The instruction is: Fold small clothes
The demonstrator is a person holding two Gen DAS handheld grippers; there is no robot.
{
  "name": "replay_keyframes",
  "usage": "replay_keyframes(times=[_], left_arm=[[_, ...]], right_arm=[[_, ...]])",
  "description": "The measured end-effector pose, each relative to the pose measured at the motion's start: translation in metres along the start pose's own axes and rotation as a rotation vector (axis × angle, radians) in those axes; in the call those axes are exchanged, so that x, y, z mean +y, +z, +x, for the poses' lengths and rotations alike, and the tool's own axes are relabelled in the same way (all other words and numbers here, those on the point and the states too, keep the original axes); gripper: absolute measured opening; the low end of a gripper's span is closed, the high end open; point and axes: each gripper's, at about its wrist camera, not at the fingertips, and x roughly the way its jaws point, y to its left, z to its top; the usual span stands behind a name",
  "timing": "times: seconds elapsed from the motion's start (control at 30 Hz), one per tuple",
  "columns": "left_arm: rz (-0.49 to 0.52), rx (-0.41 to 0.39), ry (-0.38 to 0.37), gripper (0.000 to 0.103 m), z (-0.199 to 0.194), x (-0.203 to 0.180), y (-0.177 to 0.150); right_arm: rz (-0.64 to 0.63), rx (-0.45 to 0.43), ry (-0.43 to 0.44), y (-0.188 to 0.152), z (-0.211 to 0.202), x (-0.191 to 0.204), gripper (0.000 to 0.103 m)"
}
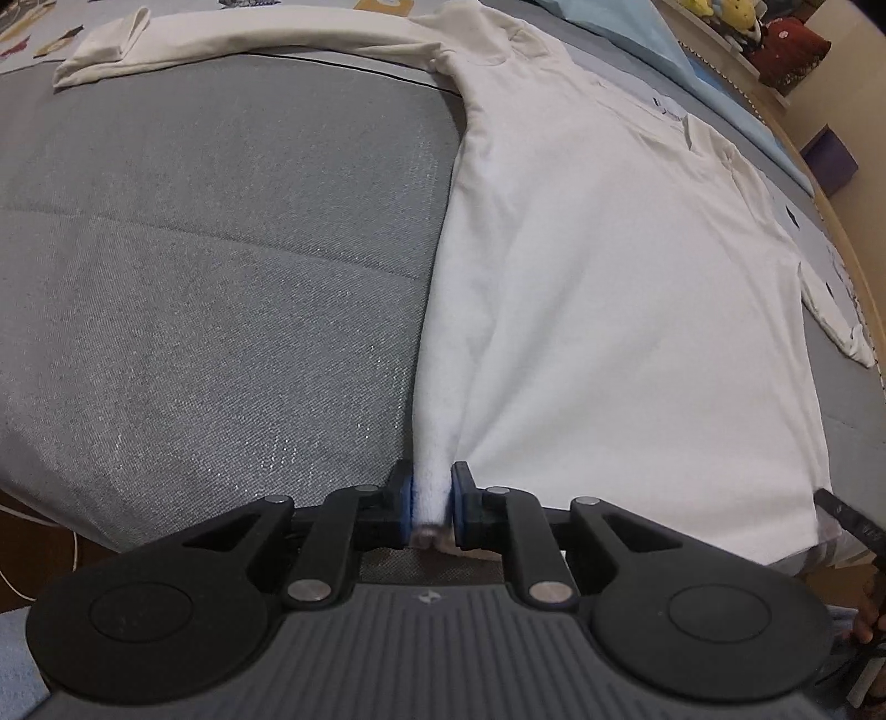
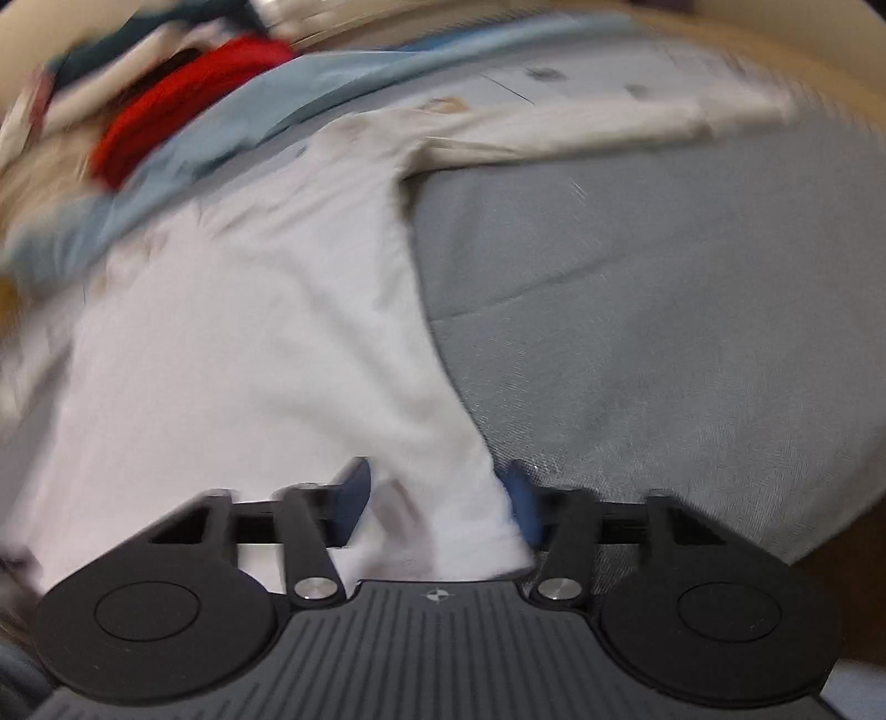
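A white long-sleeved shirt (image 1: 609, 304) lies flat on a grey cushioned surface (image 1: 221, 277). One sleeve (image 1: 249, 44) stretches away to the far left. My left gripper (image 1: 432, 498) is shut on the near left corner of the shirt's hem, and the cloth is bunched into a narrow ridge between the blue pads (image 1: 407, 501). In the blurred right wrist view the shirt (image 2: 249, 332) fills the left half, its other sleeve (image 2: 609, 127) running to the far right. My right gripper (image 2: 437, 498) has its jaws standing apart around the near right hem corner.
Light blue fabric (image 1: 692, 55) lies beyond the shirt, also seen as blue fabric (image 2: 249, 111) beside a red item (image 2: 183, 105). Plush toys (image 1: 720, 16) sit on a shelf at the far right, near a purple box (image 1: 830, 160). Bare grey cushion (image 2: 664, 304) spreads to the shirt's right.
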Motion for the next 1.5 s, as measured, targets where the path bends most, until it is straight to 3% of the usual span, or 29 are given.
replay_keyframes(times=[0.03, 0.13, 0.17, 0.23, 0.27, 0.3, 0.33, 0.37, 0.47, 0.53, 0.63, 0.77, 0.97, 1.1, 1.17, 1.23, 1.3, 1.4, 1.5], left_arm=[[0.007, -0.002, 0.006, 0.015, -0.002, -0.001, -0.002], [-0.007, 0.010, 0.010, 0.018, 0.002, -0.004, 0.001], [-0.022, 0.013, 0.001, 0.022, 0.004, -0.003, 0.004], [-0.055, -0.008, 0.003, 0.039, -0.002, 0.003, 0.009], [-0.073, -0.029, 0.014, 0.057, -0.008, 0.007, 0.011], [-0.095, -0.053, 0.024, 0.072, -0.014, 0.012, 0.015], [-0.126, -0.091, 0.029, 0.076, -0.023, 0.019, 0.021], [-0.159, -0.130, 0.032, 0.080, -0.031, 0.027, 0.029], [-0.231, -0.221, 0.075, 0.080, -0.050, 0.055, 0.062], [-0.272, -0.283, 0.150, 0.081, -0.057, 0.080, 0.092], [-0.302, -0.353, 0.248, 0.081, -0.055, 0.125, 0.145], [-0.273, -0.358, 0.365, 0.081, -0.039, 0.174, 0.209], [-0.309, -0.358, 0.323, 0.086, 0.000, 0.209, 0.274], [-0.271, -0.331, 0.366, 0.086, 0.034, 0.211, 0.293], [-0.276, -0.292, 0.388, 0.081, 0.053, 0.219, 0.298], [-0.281, -0.262, 0.419, 0.063, 0.065, 0.227, 0.299], [-0.257, -0.296, 0.411, 0.020, 0.059, 0.234, 0.297], [-0.354, -0.319, 0.318, 0.012, 0.037, 0.262, 0.297], [-0.410, -0.367, 0.342, 0.011, 0.004, 0.275, 0.302]], right_arm=[[-0.068, 0.007, -0.045, -0.002, 0.002, 0.007, 0.004], [-0.005, 0.013, -0.056, 0.003, -0.002, 0.000, 0.004], [0.019, 0.012, -0.067, 0.004, -0.002, -0.004, 0.004], [0.030, 0.015, -0.085, 0.005, 0.001, -0.003, 0.006], [0.012, 0.011, -0.104, 0.005, 0.002, 0.001, 0.011], [-0.010, 0.007, -0.129, 0.005, 0.000, 0.006, 0.027], [-0.023, -0.006, -0.160, 0.007, -0.003, 0.011, 0.047], [-0.027, -0.041, -0.185, 0.011, -0.008, 0.014, 0.057], [-0.062, -0.156, -0.198, 0.034, -0.023, 0.033, 0.058], [-0.079, -0.198, -0.161, 0.053, -0.025, 0.051, 0.059], [-0.091, -0.227, -0.097, 0.080, -0.011, 0.079, 0.060], [-0.071, -0.206, -0.113, 0.107, 0.039, 0.118, 0.059], [-0.117, -0.156, -0.102, 0.128, 0.097, 0.163, 0.059], [-0.149, -0.147, -0.148, 0.127, 0.116, 0.179, 0.059], [-0.141, -0.126, -0.122, 0.129, 0.120, 0.182, 0.059], [-0.140, -0.128, -0.115, 0.129, 0.122, 0.185, 0.059], [-0.147, -0.136, -0.124, 0.128, 0.123, 0.187, 0.059], [-0.156, -0.153, -0.141, 0.125, 0.122, 0.188, 0.057], [-0.185, -0.152, -0.159, 0.121, 0.123, 0.191, 0.056]])
